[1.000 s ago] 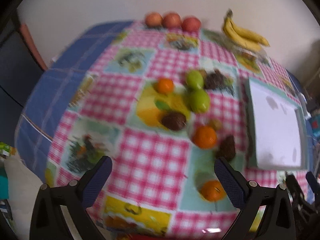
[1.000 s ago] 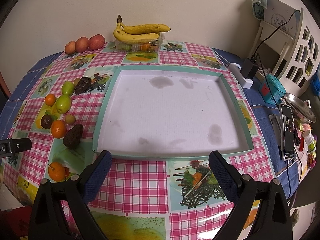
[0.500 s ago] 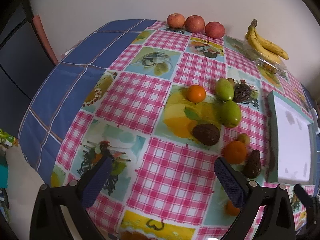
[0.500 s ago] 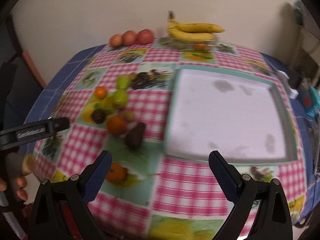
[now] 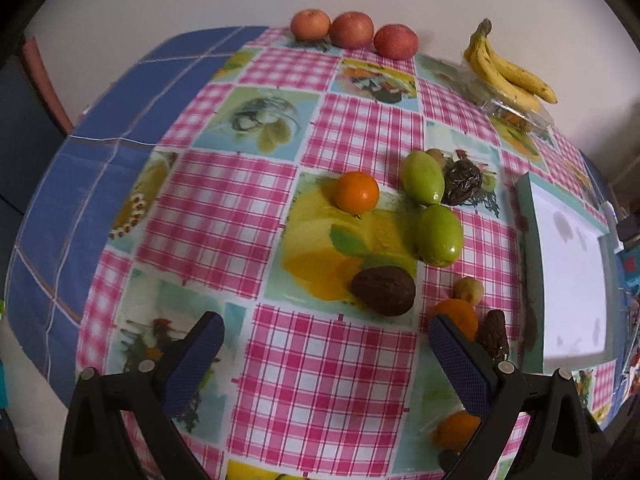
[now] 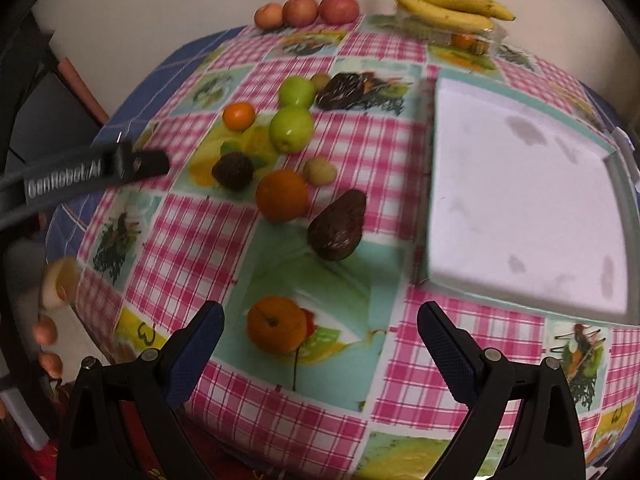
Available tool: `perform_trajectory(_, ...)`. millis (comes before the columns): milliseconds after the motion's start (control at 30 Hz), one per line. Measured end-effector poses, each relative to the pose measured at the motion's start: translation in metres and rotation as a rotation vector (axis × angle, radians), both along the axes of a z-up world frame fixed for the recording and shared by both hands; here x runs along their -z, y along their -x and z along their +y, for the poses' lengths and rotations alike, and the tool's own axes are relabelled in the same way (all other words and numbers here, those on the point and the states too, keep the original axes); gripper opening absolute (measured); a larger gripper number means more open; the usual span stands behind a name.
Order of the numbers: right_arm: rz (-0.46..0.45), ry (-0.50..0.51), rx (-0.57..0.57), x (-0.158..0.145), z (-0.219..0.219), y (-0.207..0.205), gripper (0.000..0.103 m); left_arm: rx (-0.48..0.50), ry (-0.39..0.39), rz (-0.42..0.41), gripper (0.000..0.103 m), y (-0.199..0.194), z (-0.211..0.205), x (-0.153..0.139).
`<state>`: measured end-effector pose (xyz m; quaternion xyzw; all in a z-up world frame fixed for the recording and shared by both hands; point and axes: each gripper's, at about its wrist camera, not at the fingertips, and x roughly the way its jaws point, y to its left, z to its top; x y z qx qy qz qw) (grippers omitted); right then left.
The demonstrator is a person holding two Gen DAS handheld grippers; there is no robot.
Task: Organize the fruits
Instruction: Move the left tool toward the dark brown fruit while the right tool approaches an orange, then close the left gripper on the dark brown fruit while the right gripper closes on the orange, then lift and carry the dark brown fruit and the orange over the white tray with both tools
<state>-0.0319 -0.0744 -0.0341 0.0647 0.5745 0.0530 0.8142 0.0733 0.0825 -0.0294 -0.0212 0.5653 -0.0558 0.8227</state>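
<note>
Loose fruit lies on a checked tablecloth: an orange (image 5: pixel 356 191), two green fruits (image 5: pixel 440 234), and a dark avocado (image 5: pixel 383 290) ahead of my open, empty left gripper (image 5: pixel 324 354). My right gripper (image 6: pixel 320 338) is open and empty above the table, with an orange (image 6: pixel 277 330) between its fingers' line and a dark avocado (image 6: pixel 338 225) and another orange (image 6: pixel 282 195) beyond. A white tray with a teal rim (image 6: pixel 434 80) sits to the right. The left gripper shows in the right wrist view (image 6: pixel 136 164).
Three apples (image 5: pixel 352 30) and a bunch of bananas (image 5: pixel 508 76) on a clear plastic box stand at the table's far edge by the wall. A blue cloth (image 5: pixel 80 184) covers the table's left side. A small yellowish fruit (image 6: pixel 319 172) lies among the others.
Both grippers have moved left and lower toward the loose fruit. The tray has slid toward the right of both views. Both grippers stay open.
</note>
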Motion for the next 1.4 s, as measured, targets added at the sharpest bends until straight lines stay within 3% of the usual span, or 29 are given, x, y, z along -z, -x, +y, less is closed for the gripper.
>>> perform_trajectory(133,0.029,0.009,-0.029,0.01,0.011,-0.004,0.095,0.001,0.028,0.019,0.099,-0.011,0.001,0.007)
perform_trajectory(400,0.076,0.026,-0.066,0.028,0.026,-0.013,0.081,0.07,0.076,0.051,0.078,-0.029,-0.015,0.018)
perform_trajectory(467,0.079,0.034,-0.07,0.031,0.031,-0.015,0.072,0.081,0.075,0.057,0.072,-0.03,-0.018,0.021)
perform_trajectory(533,0.072,0.036,-0.075,0.032,0.034,-0.017,0.07,0.093,0.08,0.072,0.062,-0.032,-0.021,0.025)
perform_trajectory(600,0.064,0.032,-0.082,0.033,0.036,-0.017,0.062,0.094,0.119,0.088,0.054,-0.034,-0.021,0.029)
perform_trajectory(667,0.058,0.03,-0.086,0.034,0.039,-0.017,0.051,0.093,0.135,0.097,0.047,-0.035,-0.022,0.031)
perform_trajectory(867,0.039,-0.011,-0.103,0.031,0.038,-0.015,0.038,0.1,0.128,0.09,0.047,-0.034,-0.024,0.03)
perform_trajectory(1400,0.025,-0.053,-0.071,0.018,0.016,-0.007,0.037,0.021,0.116,0.048,0.047,-0.017,-0.008,0.015)
